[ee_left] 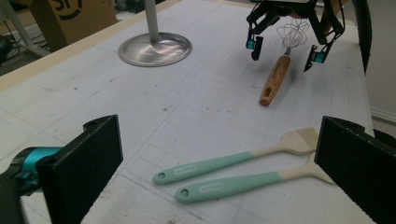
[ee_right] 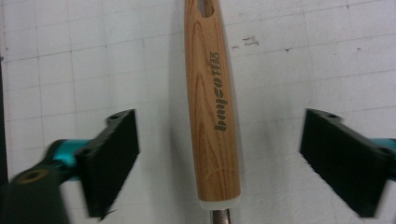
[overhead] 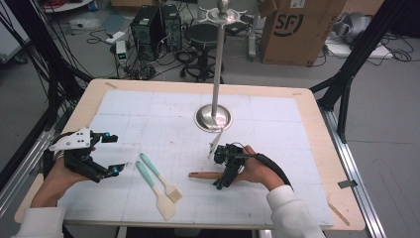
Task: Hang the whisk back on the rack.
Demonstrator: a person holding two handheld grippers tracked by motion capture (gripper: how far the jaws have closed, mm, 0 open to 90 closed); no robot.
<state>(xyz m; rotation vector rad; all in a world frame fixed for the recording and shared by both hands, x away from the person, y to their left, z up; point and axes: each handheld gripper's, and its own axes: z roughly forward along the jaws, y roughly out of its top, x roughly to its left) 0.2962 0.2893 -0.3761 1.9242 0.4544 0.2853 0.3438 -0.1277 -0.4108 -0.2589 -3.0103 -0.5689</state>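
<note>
The big surface (overhead: 307, 129) has a wooden rim and a white sheet with a grid on top. A tall shiny metal stand with a round foot (overhead: 213, 118) is at the middle back. Two spatulas with mint green handles (ee_left: 224, 175) lie side by side near the left tool (overhead: 110, 154), whose jaws are wide apart with nothing in them.

The whisk with the wooden handle and thin wire loops (ee_left: 276, 74) lies flat in front of the stand. The right tool (ee_right: 219, 154) hangs right over it, jaws apart on both sides of the handle, not touching. The whisk looks light. Its handle is stiff and smooth, so it may slip. The wires look bendy, so the middle of the handle is the best place to grab.
</note>
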